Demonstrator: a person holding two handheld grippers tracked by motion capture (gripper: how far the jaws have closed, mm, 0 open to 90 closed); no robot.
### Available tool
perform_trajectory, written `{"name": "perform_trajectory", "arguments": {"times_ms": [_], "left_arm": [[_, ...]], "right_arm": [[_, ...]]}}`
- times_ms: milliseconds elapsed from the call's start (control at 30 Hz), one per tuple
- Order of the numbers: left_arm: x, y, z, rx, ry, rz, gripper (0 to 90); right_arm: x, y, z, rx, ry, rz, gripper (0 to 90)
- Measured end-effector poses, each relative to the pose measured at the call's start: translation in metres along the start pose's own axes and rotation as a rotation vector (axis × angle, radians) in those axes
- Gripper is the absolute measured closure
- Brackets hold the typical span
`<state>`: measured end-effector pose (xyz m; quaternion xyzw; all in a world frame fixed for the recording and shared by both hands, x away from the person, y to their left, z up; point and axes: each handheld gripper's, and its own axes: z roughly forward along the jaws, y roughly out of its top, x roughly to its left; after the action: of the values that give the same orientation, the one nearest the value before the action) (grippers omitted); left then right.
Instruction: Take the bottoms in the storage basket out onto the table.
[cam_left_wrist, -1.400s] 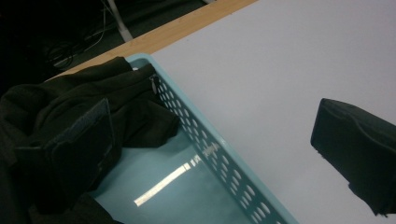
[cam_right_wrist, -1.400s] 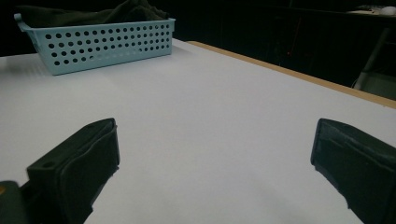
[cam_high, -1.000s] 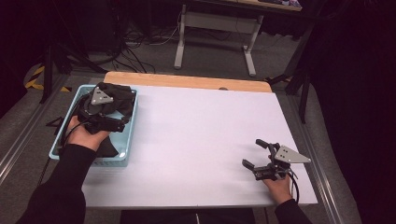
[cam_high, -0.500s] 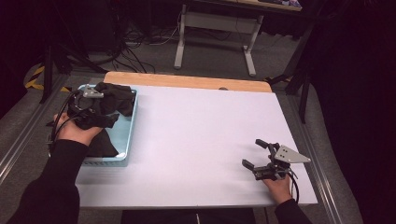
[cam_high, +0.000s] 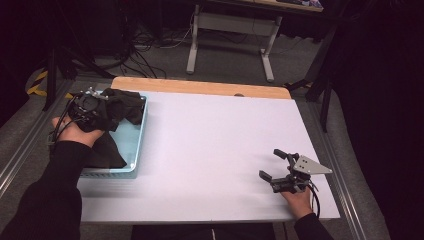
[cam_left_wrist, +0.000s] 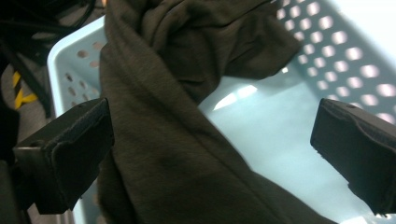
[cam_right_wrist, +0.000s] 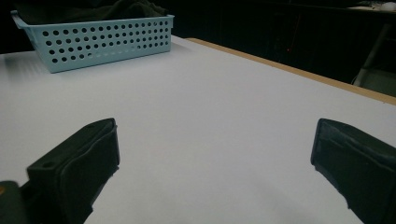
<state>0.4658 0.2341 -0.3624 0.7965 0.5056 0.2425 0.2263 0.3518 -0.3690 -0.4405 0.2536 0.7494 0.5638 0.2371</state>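
A dark brown cloth (cam_high: 124, 106) lies bunched in a light blue perforated basket (cam_high: 140, 135) at the table's left. My left gripper (cam_high: 100, 111) hovers over the basket's far end, held by a hand in a dark sleeve. In the left gripper view the cloth (cam_left_wrist: 163, 116) runs between the wide-apart jaws of my left gripper (cam_left_wrist: 212, 135), above the basket floor (cam_left_wrist: 299, 140); nothing is pinched. My right gripper (cam_high: 272, 164) rests open near the table's front right corner. Its own view shows my right gripper (cam_right_wrist: 215, 154) with nothing between the jaws, and the basket (cam_right_wrist: 107, 39) far off.
The white tabletop (cam_high: 215, 145) stretches between the basket and the right gripper. A wooden strip (cam_high: 200, 87) edges its far side. Cables and a metal stand (cam_high: 230, 45) are on the floor beyond. Metal rails run along both table sides.
The left hand has carried its gripper slightly left and toward the far end of the basket, over the cloth. The right gripper has not moved.
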Motion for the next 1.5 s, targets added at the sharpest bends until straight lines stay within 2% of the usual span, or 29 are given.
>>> {"name": "perform_trajectory", "arguments": {"times_ms": [200, 567, 700, 867, 1067, 1133, 1267, 1500], "left_arm": [[0.009, 0.000, 0.013, 0.061, 0.025, -0.023, 1.1], [0.018, -0.003, 0.033, 0.128, 0.041, -0.091, 5.9], [0.021, -0.005, 0.039, 0.160, 0.008, -0.126, 7.8], [0.024, -0.008, 0.046, 0.203, 0.012, -0.137, 10.2], [0.024, -0.009, 0.049, 0.228, 0.006, -0.122, 14.1], [0.026, -0.010, 0.050, 0.230, 0.000, -0.129, 15.0], [0.028, -0.012, 0.054, 0.251, -0.023, -0.180, 16.8], [0.023, -0.011, 0.061, 0.291, -0.018, -0.181, 16.8]], "right_arm": [[0.000, 0.000, 0.000, -0.002, 0.002, 0.001, 2.1], [-0.001, 0.000, 0.000, -0.003, 0.004, 0.006, 2.1], [-0.001, 0.000, 0.000, -0.003, 0.000, 0.007, 2.1], [-0.001, 0.000, 0.000, 0.001, -0.002, 0.011, 2.2], [-0.001, 0.000, 0.000, 0.000, 0.004, 0.013, 2.2], [-0.001, 0.000, 0.000, -0.001, 0.005, 0.015, 2.2], [-0.001, 0.000, 0.000, -0.001, 0.009, 0.014, 2.2], [-0.001, 0.000, 0.000, -0.005, 0.010, 0.016, 2.2]]}}
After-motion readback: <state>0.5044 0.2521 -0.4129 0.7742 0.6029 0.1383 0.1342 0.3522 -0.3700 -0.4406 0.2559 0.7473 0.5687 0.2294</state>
